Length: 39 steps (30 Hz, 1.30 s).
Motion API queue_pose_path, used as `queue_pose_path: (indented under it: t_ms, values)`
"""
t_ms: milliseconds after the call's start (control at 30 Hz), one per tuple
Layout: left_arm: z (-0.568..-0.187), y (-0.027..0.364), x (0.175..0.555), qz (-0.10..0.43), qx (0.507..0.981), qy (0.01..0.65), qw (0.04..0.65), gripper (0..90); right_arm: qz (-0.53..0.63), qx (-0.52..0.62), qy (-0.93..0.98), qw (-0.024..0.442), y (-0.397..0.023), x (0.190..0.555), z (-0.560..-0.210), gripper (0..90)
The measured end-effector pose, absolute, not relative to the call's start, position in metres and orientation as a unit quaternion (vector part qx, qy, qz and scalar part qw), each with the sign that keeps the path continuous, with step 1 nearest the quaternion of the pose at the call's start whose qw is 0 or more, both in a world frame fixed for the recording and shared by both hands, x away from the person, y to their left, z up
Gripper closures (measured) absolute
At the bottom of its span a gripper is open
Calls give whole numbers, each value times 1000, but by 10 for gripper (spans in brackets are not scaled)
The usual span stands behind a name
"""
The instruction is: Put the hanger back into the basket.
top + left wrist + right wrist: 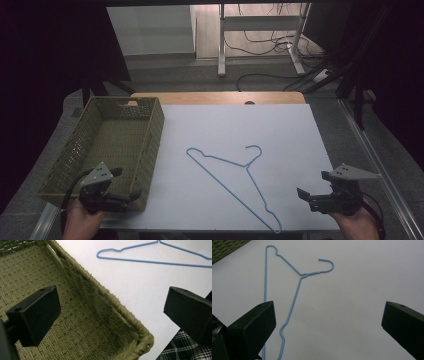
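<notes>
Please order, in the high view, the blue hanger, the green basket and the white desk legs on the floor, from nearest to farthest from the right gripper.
From the right gripper:
1. blue hanger, lying on the white table just left of it.
2. green basket, across the table at its left edge.
3. white desk legs, on the floor beyond the table's far end.

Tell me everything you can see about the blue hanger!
The blue hanger is one thin wire, bent into a triangle with a curved hook on top and a small notch near each end. It looks like coated metal. It lies flat and empty on the white table, slanted, one end near the table's front edge, the hook pointing toward the far side. Only the table touches it. The green basket sits apart to its left, and both grippers are away from it.
</notes>
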<state>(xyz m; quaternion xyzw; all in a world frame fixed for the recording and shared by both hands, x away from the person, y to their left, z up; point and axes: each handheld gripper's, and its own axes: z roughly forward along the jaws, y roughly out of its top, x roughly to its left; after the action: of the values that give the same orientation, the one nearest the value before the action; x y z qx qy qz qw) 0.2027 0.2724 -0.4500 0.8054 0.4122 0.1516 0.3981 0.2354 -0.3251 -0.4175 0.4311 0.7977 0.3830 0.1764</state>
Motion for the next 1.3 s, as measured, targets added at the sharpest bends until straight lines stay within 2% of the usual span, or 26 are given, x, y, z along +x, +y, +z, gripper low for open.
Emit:
queue_pose_path:
  t_ms: [600, 1067, 1300]
  values:
    - [-450, 270, 203, 160, 806, 413, 394, 9, 373, 430, 803, 177, -319, 238, -420, 0]
    - [-450, 266, 204, 160, 809, 408, 392, 10, 361, 428, 816, 146, -292, 250, -424, 0]
    - [-451, 265, 204, 159, 809, 408, 392, 10, 357, 419, 821, 154, -281, 256, -426, 0]
